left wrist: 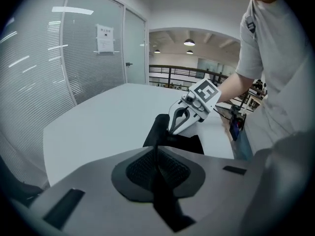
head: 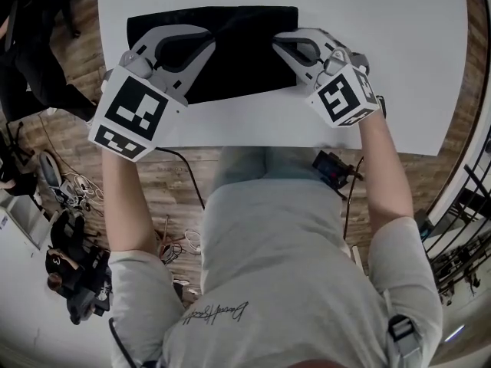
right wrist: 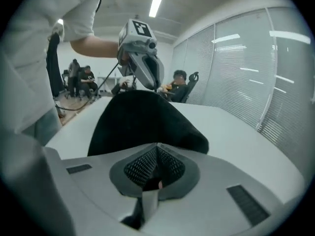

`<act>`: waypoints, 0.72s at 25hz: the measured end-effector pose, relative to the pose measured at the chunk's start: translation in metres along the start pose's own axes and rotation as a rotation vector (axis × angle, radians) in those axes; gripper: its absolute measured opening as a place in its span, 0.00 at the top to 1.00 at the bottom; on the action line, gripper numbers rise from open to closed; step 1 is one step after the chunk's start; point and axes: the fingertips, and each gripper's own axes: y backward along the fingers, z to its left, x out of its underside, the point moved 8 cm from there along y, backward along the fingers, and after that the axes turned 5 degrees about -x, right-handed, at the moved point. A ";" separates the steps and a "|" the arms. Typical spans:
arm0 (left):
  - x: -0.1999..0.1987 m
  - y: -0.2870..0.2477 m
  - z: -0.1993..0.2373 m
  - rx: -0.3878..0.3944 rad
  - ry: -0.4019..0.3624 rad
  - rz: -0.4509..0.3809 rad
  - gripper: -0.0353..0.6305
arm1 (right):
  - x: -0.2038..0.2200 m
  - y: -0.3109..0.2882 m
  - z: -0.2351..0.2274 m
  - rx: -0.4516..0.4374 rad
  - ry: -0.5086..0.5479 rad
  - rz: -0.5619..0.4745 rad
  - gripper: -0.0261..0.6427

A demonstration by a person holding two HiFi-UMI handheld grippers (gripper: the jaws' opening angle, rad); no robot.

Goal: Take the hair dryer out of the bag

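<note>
Right at the near edge of the bench (head: 414, 90), both grippers are on the long near side of the black bag (head: 238, 67), so this looks like the very start of the job.

The left gripper (head: 211, 41) has its jaws nearly together, with a thin fold of the bag's cloth pinched between them; its own view shows the dark strip running straight up through the gap. The right gripper (head: 278, 43) has its jaws fully together on another bit of the same edge, and in its view the cloth rises from the jaws into a dark hump.

Past the jaws, the rest of the bag lies across the bench, well inside the white top with bare surface all round it. No hair dryer shows in any view. I'd guess it's still inside, but I can't really tell, since that hump could be the dryer or just lifted cloth. I can't see where the mouth of the bag is either.

So, progress: the bag is gripped at two spots and nothing is out. What's left is basically everything: open it up, get hold of the dryer and pull it clear.
</note>
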 end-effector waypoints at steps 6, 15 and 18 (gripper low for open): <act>-0.002 0.006 -0.007 -0.030 -0.052 0.032 0.91 | 0.026 0.002 -0.005 0.105 0.134 0.194 0.94; 0.004 0.012 -0.037 0.040 0.008 0.015 0.80 | 0.013 -0.033 -0.009 0.149 0.203 0.253 0.94; 0.010 0.013 -0.042 0.041 0.034 0.017 0.80 | 0.006 -0.030 -0.001 0.064 0.201 0.152 0.94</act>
